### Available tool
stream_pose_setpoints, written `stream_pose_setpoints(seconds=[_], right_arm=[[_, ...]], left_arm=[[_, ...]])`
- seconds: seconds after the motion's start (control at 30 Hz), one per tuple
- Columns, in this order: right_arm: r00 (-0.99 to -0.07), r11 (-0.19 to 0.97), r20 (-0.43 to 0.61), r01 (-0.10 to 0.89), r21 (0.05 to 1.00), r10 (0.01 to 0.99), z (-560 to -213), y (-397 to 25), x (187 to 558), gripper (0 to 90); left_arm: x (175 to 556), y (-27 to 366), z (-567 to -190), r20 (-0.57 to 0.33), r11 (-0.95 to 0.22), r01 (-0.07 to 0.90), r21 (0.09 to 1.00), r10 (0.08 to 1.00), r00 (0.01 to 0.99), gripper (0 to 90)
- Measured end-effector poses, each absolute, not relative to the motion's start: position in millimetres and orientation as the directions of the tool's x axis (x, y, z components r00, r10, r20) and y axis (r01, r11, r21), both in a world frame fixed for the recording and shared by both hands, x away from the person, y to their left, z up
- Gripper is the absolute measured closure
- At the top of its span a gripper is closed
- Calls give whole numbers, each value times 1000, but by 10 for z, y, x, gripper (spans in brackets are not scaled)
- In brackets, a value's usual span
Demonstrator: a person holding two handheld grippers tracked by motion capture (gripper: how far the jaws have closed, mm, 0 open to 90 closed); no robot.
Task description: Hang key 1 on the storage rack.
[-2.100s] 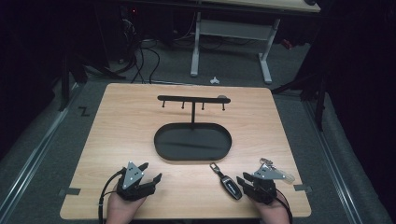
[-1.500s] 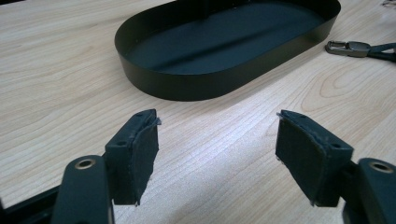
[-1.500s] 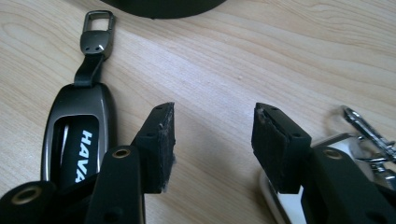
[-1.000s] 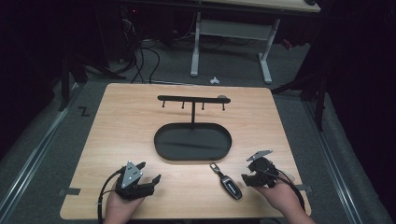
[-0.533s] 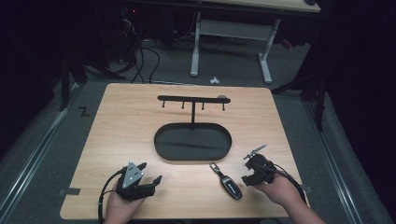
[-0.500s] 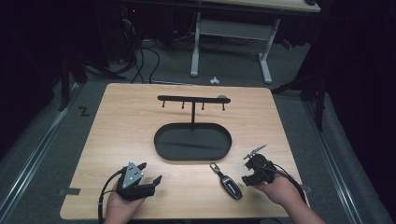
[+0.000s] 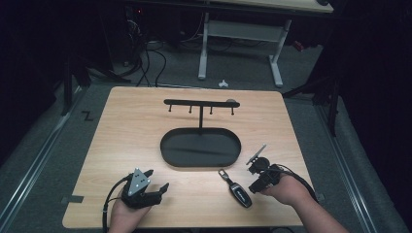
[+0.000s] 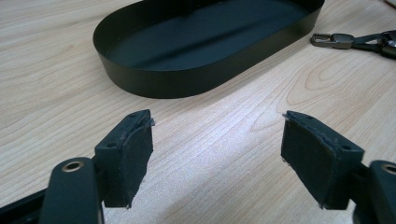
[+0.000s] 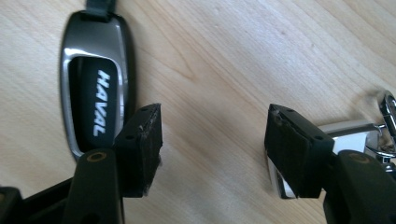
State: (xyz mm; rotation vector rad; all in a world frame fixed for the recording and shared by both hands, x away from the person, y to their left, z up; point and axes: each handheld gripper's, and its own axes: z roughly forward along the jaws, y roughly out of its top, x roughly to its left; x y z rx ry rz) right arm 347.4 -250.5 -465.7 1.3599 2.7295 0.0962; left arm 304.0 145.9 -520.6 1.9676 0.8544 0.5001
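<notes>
Black rubber-padded jaws of the right gripper (image 9: 212,149) stand spread, pinching nothing, low over the pale wooden table (image 7: 126,131). They sit beside a car key fob (image 9: 95,79), silver-rimmed and marked HAVAL, apparently lining up for a grasp. In the high view the fob (image 7: 240,193) lies flat near the table's front edge, its strap and metal clip (image 7: 224,173) pointing toward an oval black tray (image 7: 200,147). Nothing blocks the way to it. Behind the tray rises a thin black stand with hooks (image 7: 200,103), a likely place to hang keys. The left gripper (image 7: 145,190), jaws also spread and empty, rests well apart at the front left.
</notes>
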Motion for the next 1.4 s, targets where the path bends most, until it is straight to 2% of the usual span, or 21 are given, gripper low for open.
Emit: stream_pose_setpoints(seconds=[0.1,0.43,0.5,0.83,1.23,1.3,1.33,1.4], right_arm=[[-607,609,-47,790,72,793,-4621,-2459,3495,371],[-624,623,-21,779,71,781,-4543,-2291,3555,361],[-647,646,-23,760,72,762,-4552,-2221,3593,358],[-645,644,1,762,69,764,-4623,-2011,3656,360],[-690,688,-8,720,87,723,-4721,-1818,3745,323],[-686,684,-6,724,90,727,-4737,-1802,3755,339],[-679,677,-1,731,84,734,-4744,-1789,3768,398],[-672,670,4,738,86,740,-4763,-1780,3780,424]], left_arm=[[3040,1457,-5207,8,-351,368,861,734,679,257],[3046,1455,-5211,10,-355,367,860,731,683,257],[3048,1459,-5210,8,-355,370,859,730,683,257],[3047,1464,-5208,4,-353,371,859,729,685,257],[3048,1464,-5208,5,-355,370,858,727,687,257],[3048,1463,-5208,5,-355,369,859,727,687,256],[3049,1461,-5210,8,-357,368,859,727,687,257],[3049,1461,-5210,8,-359,369,857,726,688,257]])
